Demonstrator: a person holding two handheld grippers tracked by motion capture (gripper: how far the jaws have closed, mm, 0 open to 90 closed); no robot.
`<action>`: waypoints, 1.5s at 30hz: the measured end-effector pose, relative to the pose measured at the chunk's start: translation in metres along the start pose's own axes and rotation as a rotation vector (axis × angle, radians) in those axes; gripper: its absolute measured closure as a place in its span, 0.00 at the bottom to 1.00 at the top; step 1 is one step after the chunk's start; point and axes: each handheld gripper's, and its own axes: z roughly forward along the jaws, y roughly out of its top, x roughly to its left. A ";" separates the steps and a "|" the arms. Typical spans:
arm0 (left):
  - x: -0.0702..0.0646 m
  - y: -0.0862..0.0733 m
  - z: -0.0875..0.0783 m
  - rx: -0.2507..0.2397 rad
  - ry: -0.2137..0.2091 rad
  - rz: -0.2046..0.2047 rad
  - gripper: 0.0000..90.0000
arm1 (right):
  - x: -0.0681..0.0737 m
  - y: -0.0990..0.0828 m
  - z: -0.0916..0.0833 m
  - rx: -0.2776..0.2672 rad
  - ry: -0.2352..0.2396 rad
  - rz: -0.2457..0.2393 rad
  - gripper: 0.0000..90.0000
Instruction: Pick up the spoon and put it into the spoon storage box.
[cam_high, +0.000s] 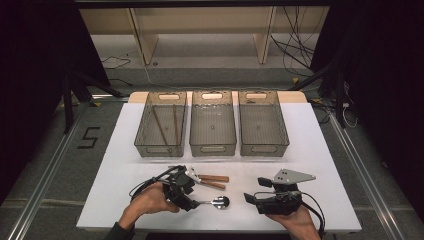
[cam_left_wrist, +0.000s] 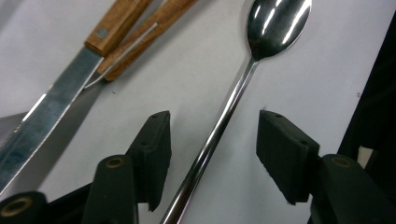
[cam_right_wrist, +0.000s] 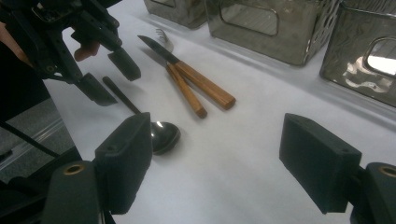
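- High view looks forward and down over the whole table (cam_high: 125, 150).
- Both gripper views sit close; all 3 views share the spoon (cam_left_wrist: 261, 42).

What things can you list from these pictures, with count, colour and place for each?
bins: three, smoky clear, in a row at the table's far side
sticks: two, brown, thin, in the left bin
knife: one, steel blade, wooden handle, on the table beside the fork
fork: one, wooden handle, crossing the knife
spoon: one, shiny steel, lying flat, handle between the left jaws, untouched
table: one, white top
shelf: one, pale wood, behind the table
left hand-held gripper: one, black, jaws apart either side of the spoon handle
right hand-held gripper: one, black, open, holding nothing
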 end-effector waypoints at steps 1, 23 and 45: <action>-0.001 0.000 0.002 0.004 -0.004 0.004 0.52 | 0.000 0.000 0.000 0.000 0.000 -0.001 0.29; -0.017 0.008 0.011 0.054 0.052 0.130 0.76 | -0.001 -0.001 0.002 0.004 0.000 0.002 0.30; -0.017 0.007 0.010 0.040 0.024 0.160 0.93 | -0.002 -0.001 0.001 0.003 -0.007 0.004 0.30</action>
